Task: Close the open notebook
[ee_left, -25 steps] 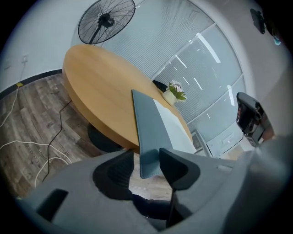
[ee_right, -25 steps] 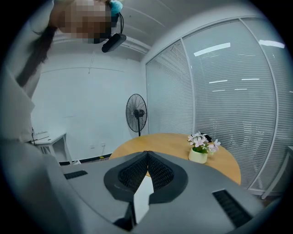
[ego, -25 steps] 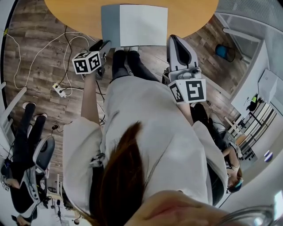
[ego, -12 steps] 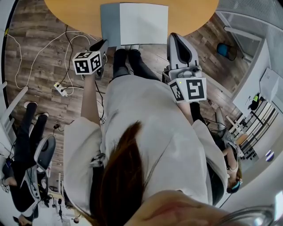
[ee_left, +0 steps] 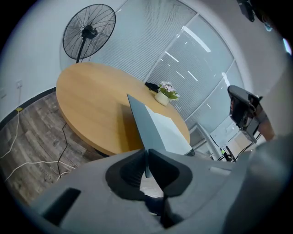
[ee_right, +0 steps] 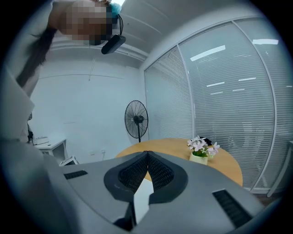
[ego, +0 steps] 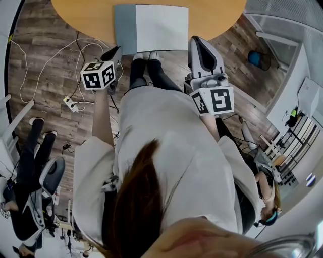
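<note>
The notebook (ego: 161,27) lies open at the near edge of the round wooden table (ego: 81,15), a white page on the right and its grey cover (ego: 124,30) on the left. My left gripper (ego: 112,52) is at the cover's near corner. In the left gripper view the cover (ee_left: 146,128) stands raised edge-on, and the left gripper (ee_left: 147,160) has just been closing and is now shut on its edge. My right gripper (ego: 198,43) hovers by the notebook's right near corner. In the right gripper view its jaws (ee_right: 147,155) meet with nothing between them.
A small pot of flowers (ee_left: 163,93) stands at the table's far side, with a standing fan (ee_left: 89,32) beyond. White cables (ego: 75,55) and a power strip (ego: 68,103) lie on the wood floor to the left. A seated person (ego: 30,166) is at the far left.
My left gripper has shifted slightly at the notebook's left near corner and the scene has slid a little left. The right gripper has stayed about where it was.
</note>
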`<state>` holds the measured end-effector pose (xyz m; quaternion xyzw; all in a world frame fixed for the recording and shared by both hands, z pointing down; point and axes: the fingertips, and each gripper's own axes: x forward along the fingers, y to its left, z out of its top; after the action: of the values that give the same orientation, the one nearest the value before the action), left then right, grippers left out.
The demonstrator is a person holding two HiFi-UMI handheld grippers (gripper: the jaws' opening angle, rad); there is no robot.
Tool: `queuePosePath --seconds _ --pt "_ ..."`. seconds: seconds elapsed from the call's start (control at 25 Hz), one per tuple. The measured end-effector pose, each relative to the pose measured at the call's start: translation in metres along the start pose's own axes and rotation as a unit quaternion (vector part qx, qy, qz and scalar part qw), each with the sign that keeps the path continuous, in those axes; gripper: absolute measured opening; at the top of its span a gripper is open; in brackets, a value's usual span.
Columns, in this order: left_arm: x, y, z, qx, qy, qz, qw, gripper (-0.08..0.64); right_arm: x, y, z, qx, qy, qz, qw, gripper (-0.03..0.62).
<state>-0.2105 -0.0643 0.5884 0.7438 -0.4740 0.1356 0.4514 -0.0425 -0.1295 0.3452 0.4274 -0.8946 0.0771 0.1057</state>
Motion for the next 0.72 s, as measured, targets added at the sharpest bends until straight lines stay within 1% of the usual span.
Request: queuePosePath --seconds 0.12,0.44,0.6,0.72 --pt "-0.005 -0.01 0.009 0.006 -0.005 0.002 1.0 0.035 -0.003 -0.006 0.002 0.006 -0.007 0.0 1.0 0.002" --pt "-0.016 -0.036 0.024 0.012 -0.018 0.026 0.9994 0.025 -0.018 -0.026 0.006 0.02 -0.029 -0.006 0.999 0.0" --pt "-0.018 -0.053 0.032 0.042 -0.022 0.035 0.9983 0.025 -0.026 -0.039 0.006 0.025 -0.033 -0.01 0.999 0.0" --pt "-0.019 -0.068 0.038 0.054 -0.026 0.035 0.9976 0.023 -0.032 -0.047 0.006 0.029 -0.037 -0.011 0.999 0.0"
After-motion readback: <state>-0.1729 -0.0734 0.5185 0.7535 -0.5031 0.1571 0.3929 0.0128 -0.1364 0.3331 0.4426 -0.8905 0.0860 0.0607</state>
